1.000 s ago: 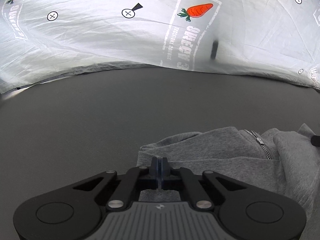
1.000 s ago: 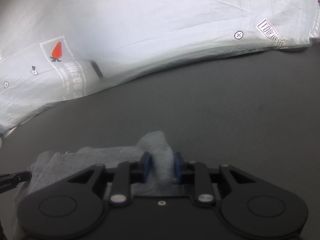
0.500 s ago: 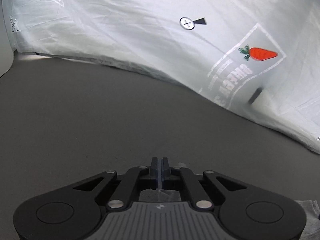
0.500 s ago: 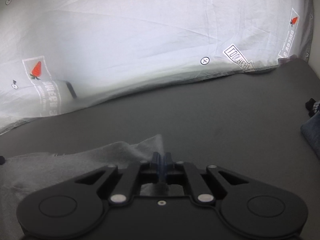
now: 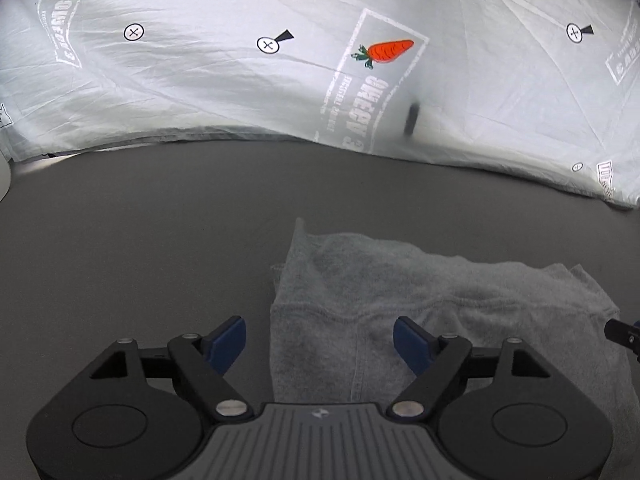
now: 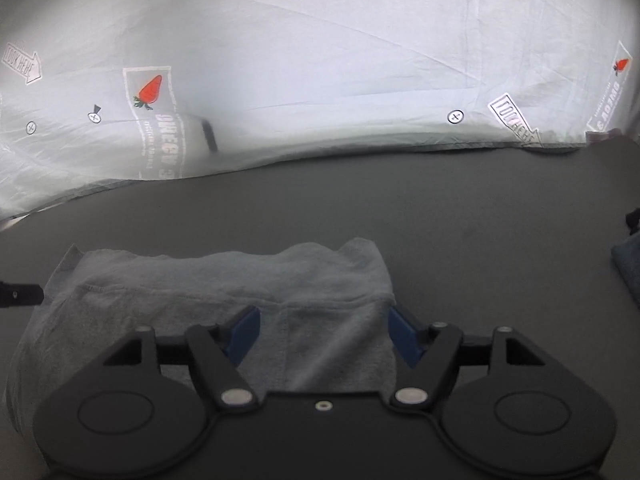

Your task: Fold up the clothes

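Grey garment [image 5: 420, 304]: it is lying folded on the dark grey table [image 5: 140, 248], in front of both tongs.
Left gripper [image 5: 320, 340]: its jaws are opening wide. The cloth's left edge is lying between the blue pads [image 5: 412, 344], but they are not pressing it.
Right gripper [image 6: 322, 336]: its jaws are opening too. The cloth's right edge is sitting between them, let go.
White sheet [image 6: 320, 60]: it is hanging behind the table, with carrot pictures [image 5: 386, 51] on it.
Blue cloth [image 6: 628, 264]: it is lying at the table's right edge, well apart.

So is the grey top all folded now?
Nearly. The grey top lies doubled into a compact bundle on the dark table. Both grippers, left and right, are opening, gripping nothing. Perhaps one more fold or tidying remains.
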